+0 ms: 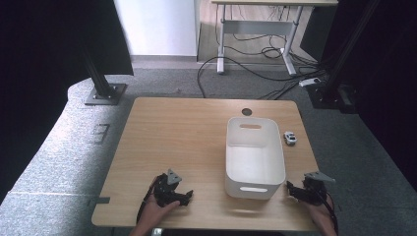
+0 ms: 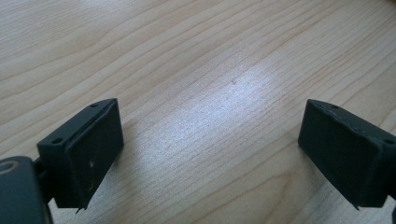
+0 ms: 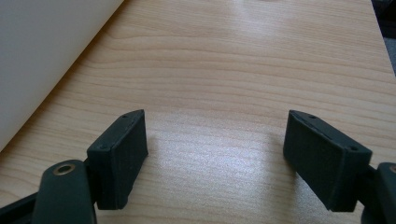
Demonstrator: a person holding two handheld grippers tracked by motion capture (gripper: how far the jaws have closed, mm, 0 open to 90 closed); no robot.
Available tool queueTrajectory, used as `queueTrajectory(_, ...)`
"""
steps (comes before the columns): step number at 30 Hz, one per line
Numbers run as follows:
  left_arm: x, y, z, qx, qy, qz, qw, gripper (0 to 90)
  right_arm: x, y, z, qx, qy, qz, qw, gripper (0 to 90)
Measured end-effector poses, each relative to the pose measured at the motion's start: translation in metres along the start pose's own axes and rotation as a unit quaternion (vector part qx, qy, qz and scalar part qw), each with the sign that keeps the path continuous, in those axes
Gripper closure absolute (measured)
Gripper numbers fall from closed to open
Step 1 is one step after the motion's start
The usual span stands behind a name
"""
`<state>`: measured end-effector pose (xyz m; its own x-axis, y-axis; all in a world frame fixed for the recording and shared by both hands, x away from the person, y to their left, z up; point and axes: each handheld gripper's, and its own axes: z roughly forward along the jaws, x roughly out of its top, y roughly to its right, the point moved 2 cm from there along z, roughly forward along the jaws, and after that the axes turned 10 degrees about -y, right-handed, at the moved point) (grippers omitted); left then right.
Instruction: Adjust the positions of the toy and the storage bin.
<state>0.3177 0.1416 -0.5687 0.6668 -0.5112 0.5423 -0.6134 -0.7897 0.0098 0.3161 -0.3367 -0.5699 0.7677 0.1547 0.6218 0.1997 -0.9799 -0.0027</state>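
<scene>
A white plastic bin [image 1: 254, 157] with handle slots stands on the right half of the wooden table [image 1: 177, 142], and nothing shows inside it. A small white toy car [image 1: 290, 138] lies on the table just right of the bin's far end. My left gripper [image 1: 183, 196] rests near the front edge, left of the bin, jaws wide open over bare wood [image 2: 210, 140]. My right gripper [image 1: 295, 191] sits at the front right beside the bin's near corner, open, with nothing between its jaws [image 3: 215, 158]. The bin wall [image 3: 42, 60] rises at the left of the right gripper view.
A round cable hole [image 1: 246, 112] sits at the table's far edge. Beyond the table are grey carpet, black frame posts [image 1: 101, 78], a desk frame [image 1: 255, 29] and loose cables on the floor. The table's left half is bare wood.
</scene>
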Motion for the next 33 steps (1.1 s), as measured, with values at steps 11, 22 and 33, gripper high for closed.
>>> queueTrajectory(11, 0.000, 0.000, 0.000, 0.000, 0.000, 0.000, 1.0000, 6.7, 0.001, 0.000, 0.001, 0.001, -0.005, -0.002, 1.0000, 15.4)
queueTrajectory(22, 0.002, 0.000, 0.001, -0.004, -0.002, 0.006, 1.0000, 5.7, 0.001, -0.002, 0.001, 0.011, 0.003, -0.016, 0.9998, 24.7)
queueTrajectory(33, 0.002, 0.000, 0.001, -0.004, -0.001, 0.006, 1.0000, 5.7, 0.011, -0.003, -0.007, 0.027, 0.011, 0.003, 0.9996, 22.1)
